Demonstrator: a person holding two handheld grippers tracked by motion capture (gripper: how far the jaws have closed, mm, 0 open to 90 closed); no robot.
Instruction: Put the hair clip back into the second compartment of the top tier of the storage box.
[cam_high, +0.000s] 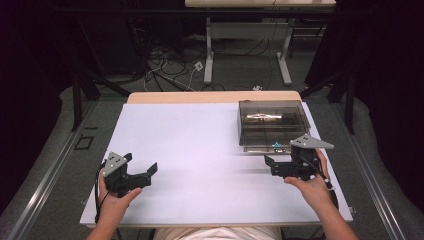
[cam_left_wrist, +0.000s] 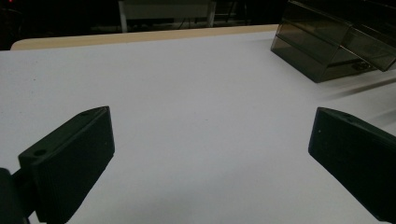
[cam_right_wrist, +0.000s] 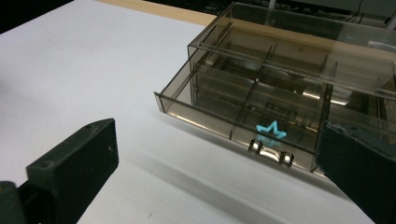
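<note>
A smoky see-through drawer box (cam_high: 271, 120) stands at the table's back right, its lowest drawer (cam_right_wrist: 243, 109) pulled partly out. A small blue star shape (cam_right_wrist: 270, 129) shows at the drawer's front, just behind the handle (cam_right_wrist: 271, 154); whether it lies inside or sits on the front wall I cannot tell. My right gripper (cam_high: 270, 167) hovers just in front of the drawer, pointing left in the high view, open and holding nothing (cam_right_wrist: 215, 158). My left gripper (cam_high: 146, 179) is low at the table's front left, open with bare white tabletop between its jaws (cam_left_wrist: 210, 154).
The white tabletop (cam_high: 200, 150) stretches wide between the two grippers. A wooden strip (cam_high: 210, 96) edges the far side. Beyond it are cables on the floor (cam_high: 165, 70) and another table's legs (cam_high: 209, 55). The box (cam_left_wrist: 327, 46) lies far right in the left gripper view.
</note>
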